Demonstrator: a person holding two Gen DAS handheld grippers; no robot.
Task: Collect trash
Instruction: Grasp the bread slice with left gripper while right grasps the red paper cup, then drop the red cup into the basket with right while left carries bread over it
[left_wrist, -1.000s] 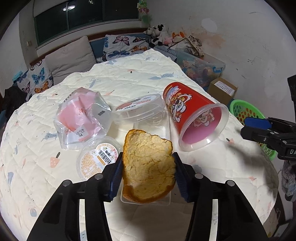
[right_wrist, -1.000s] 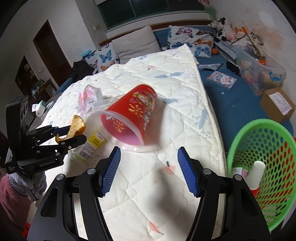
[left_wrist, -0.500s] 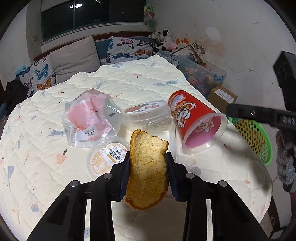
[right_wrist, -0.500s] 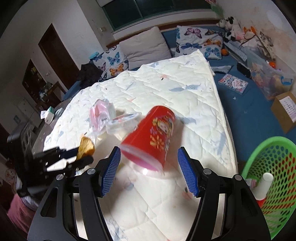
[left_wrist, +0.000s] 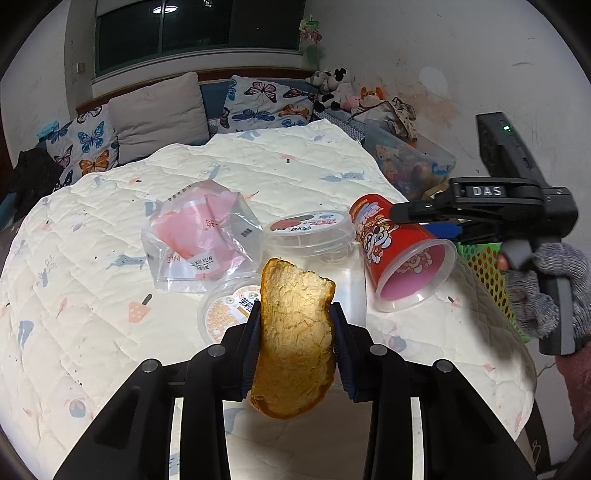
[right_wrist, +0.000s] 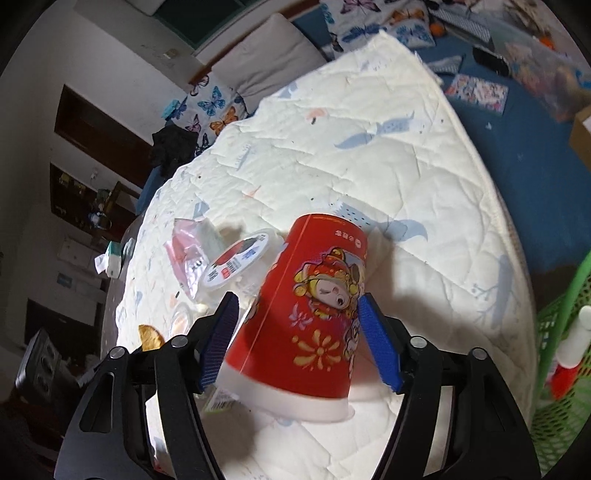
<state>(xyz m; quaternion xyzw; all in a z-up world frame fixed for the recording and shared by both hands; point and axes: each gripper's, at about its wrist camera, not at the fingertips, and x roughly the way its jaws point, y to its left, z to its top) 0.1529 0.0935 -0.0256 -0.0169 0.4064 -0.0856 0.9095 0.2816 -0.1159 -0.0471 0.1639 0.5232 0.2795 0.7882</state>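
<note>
My left gripper (left_wrist: 295, 312) is shut on a torn slice of golden bread (left_wrist: 295, 339), which stands on edge between the blue pads just above the white quilt (left_wrist: 92, 295). A red printed cup (right_wrist: 314, 325) lies on its side with its white rim toward the right wrist camera. My right gripper (right_wrist: 297, 301) straddles the cup, its jaws opening; the left pad stands off the cup wall, the right pad is at its edge. In the left wrist view the cup (left_wrist: 399, 254) lies at the right, with the right gripper (left_wrist: 421, 221) over it in a gloved hand.
A pink-and-clear wrapper (left_wrist: 199, 236), a clear lidded tub (left_wrist: 306, 232) and a round orange-labelled lid (left_wrist: 229, 310) lie beside the bread. A green mesh basket (right_wrist: 561, 350) holding some trash stands off the bed's right edge. Pillows line the far side.
The left jaws closed on the bread and raised it upright. The right gripper swung left from bare quilt to straddle the red cup, rolling as it came, and its jaws widened.
</note>
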